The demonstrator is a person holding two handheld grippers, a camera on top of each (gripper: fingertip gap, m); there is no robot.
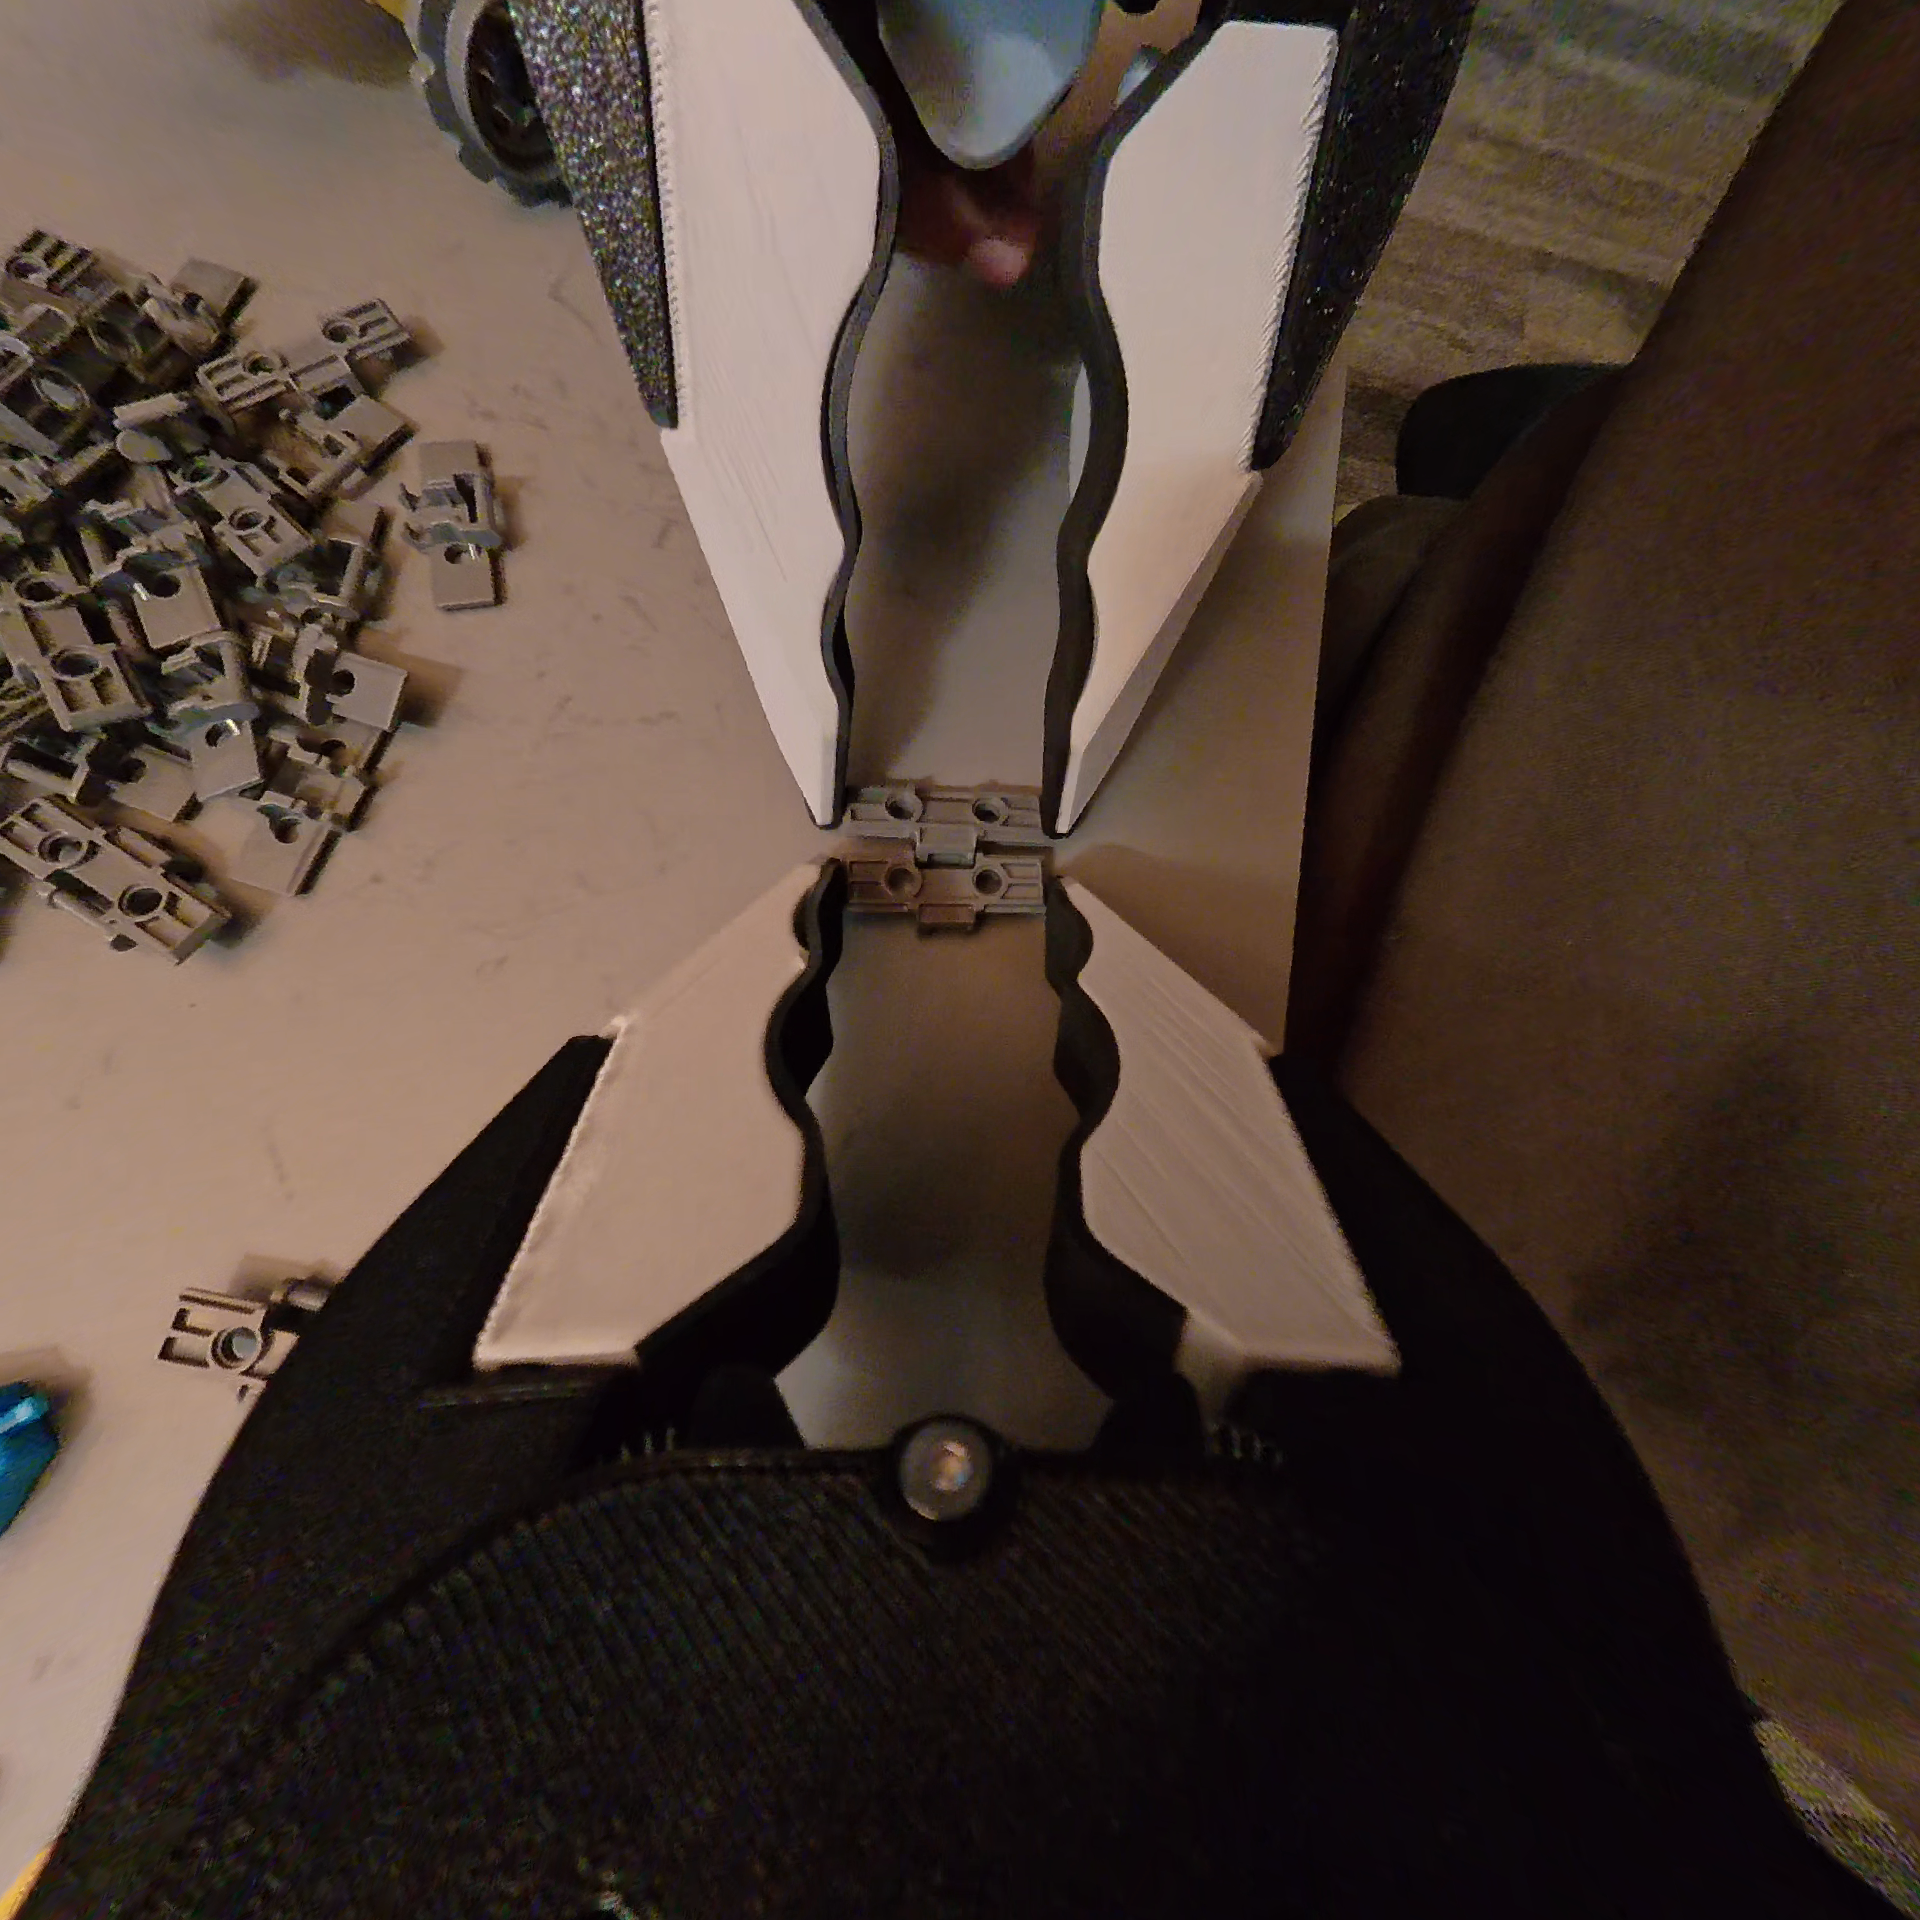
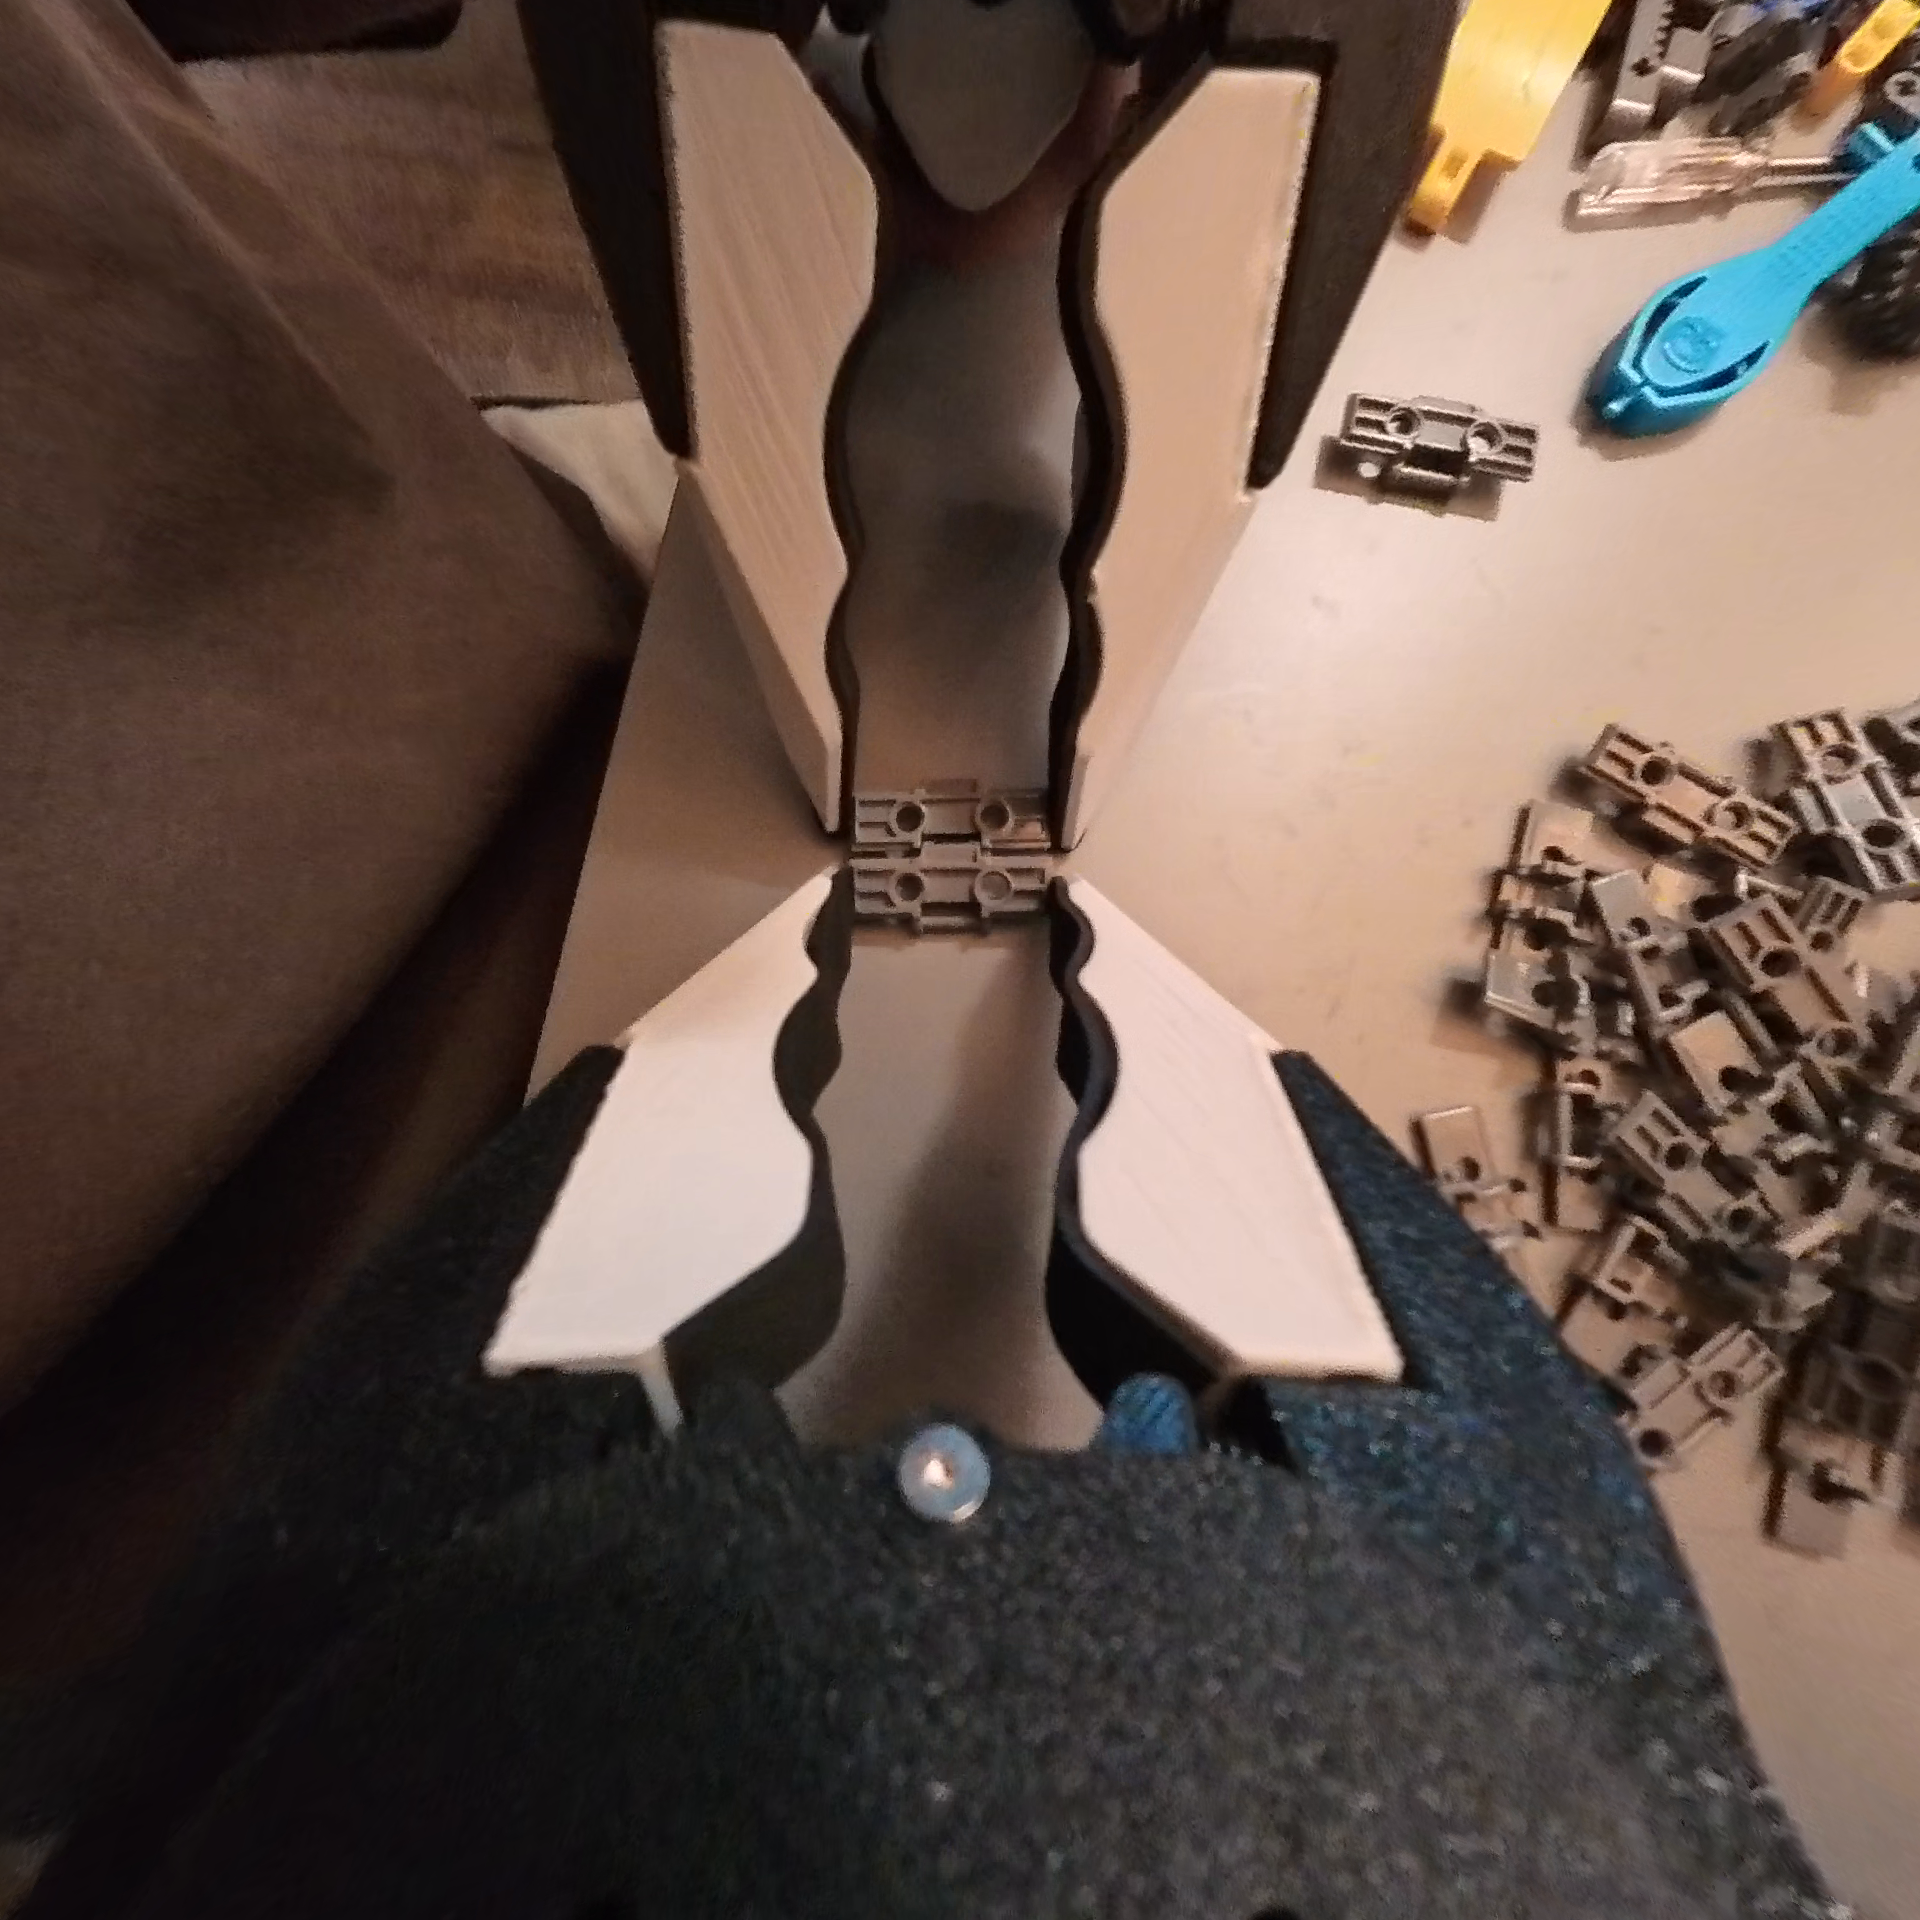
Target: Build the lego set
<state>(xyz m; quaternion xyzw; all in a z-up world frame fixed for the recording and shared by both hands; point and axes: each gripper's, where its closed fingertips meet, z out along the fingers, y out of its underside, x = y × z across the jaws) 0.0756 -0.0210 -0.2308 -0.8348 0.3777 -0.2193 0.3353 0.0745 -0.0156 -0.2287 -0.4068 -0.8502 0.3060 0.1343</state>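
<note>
The two grippers meet tip to tip above the edge of a pale table. My left gripper is shut on a grey track link. My right gripper comes in from the top of the left wrist view and is shut on a second grey track link. The two links touch edge to edge. In the right wrist view my right gripper holds the near link. The left gripper holds the far link.
A pile of grey links lies on the table. Single links lie apart from it. A blue tool, yellow parts and a wheel lie farther off. Brown upholstery borders the table. The tips of both grippers are at nearly the same place.
</note>
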